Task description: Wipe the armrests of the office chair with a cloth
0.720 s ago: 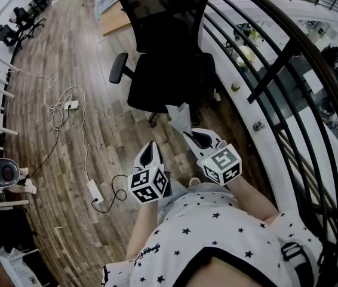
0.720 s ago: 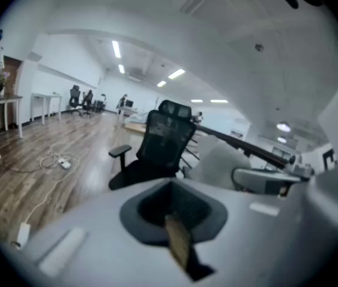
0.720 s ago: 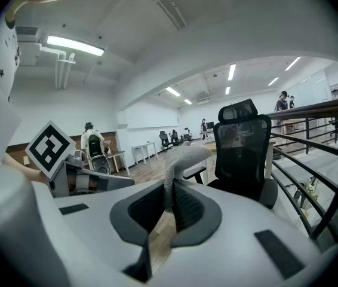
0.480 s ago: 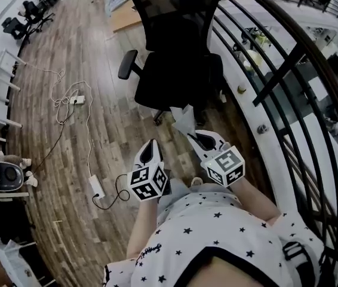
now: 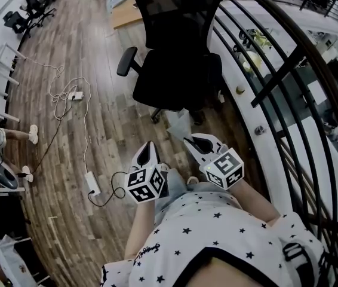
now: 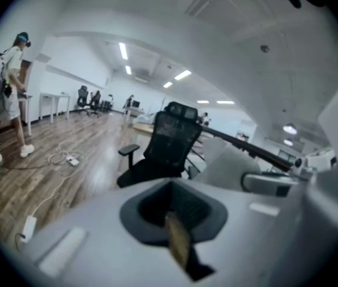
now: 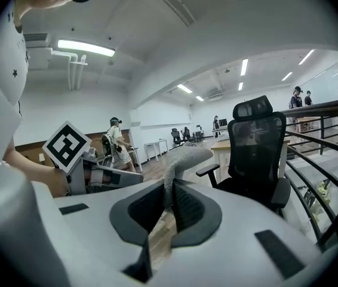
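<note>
The black office chair (image 5: 178, 52) stands on the wood floor ahead, its left armrest (image 5: 126, 60) sticking out to the side. My right gripper (image 5: 191, 139) is shut on a pale grey cloth (image 5: 179, 122), well short of the chair. In the right gripper view the cloth (image 7: 184, 159) rises from the pinched jaws, with the chair (image 7: 255, 154) and an armrest (image 7: 211, 169) beyond. My left gripper (image 5: 149, 148) hangs beside it, shut with nothing held. The left gripper view shows the chair (image 6: 169, 142) past the closed jaws.
A curved black railing (image 5: 288, 58) runs close along the chair's right side. A power strip with its cable (image 5: 91, 184) and a second cable (image 5: 73, 94) lie on the floor to the left. Another person (image 6: 11, 88) stands far left. A wooden board (image 5: 127, 17) lies behind the chair.
Both grippers stay low near my body, the right still holding the cloth. The view has shifted slightly, and a person's legs have come into view at the left edge.
</note>
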{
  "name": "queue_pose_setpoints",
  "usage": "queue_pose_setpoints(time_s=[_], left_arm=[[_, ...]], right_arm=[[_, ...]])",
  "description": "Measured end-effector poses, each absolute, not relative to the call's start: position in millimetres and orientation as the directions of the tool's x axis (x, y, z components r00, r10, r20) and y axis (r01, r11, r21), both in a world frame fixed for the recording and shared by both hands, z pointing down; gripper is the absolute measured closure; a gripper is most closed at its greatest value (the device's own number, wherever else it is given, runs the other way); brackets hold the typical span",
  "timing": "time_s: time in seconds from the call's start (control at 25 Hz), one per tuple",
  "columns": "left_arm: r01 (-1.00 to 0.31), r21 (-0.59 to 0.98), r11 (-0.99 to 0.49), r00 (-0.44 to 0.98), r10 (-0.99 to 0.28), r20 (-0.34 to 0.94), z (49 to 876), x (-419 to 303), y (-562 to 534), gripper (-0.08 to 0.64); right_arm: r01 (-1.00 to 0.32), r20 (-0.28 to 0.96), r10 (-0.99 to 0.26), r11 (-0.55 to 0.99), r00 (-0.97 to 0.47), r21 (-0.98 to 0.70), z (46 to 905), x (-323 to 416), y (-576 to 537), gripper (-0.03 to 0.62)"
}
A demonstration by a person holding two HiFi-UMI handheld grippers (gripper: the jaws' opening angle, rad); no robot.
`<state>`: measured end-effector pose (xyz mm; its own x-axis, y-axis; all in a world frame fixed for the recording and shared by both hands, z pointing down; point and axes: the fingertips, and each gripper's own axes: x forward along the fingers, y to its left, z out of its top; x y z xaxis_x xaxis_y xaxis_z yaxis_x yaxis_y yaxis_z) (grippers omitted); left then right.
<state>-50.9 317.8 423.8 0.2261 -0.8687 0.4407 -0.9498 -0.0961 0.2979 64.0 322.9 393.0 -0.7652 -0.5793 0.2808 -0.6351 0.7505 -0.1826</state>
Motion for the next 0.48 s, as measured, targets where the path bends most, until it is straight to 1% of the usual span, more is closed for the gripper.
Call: queue_pose_setpoints(time_s=[0.24,0.48], left_arm=[[-0.949,0.306,-0.079,0.217,-0.867,0.448,429,-60,305,0.555],[-0.948,0.309,-0.077,0.216,-0.869,0.446,432,-72,268,0.555]], right_arm=[[-0.623,0.287,-0.565,0.760,-0.774,-0.184,396,52,308,0.565],[-0.628,0.290,-0.567,0.753,-0.770,-0.196,401,43,273,0.565]])
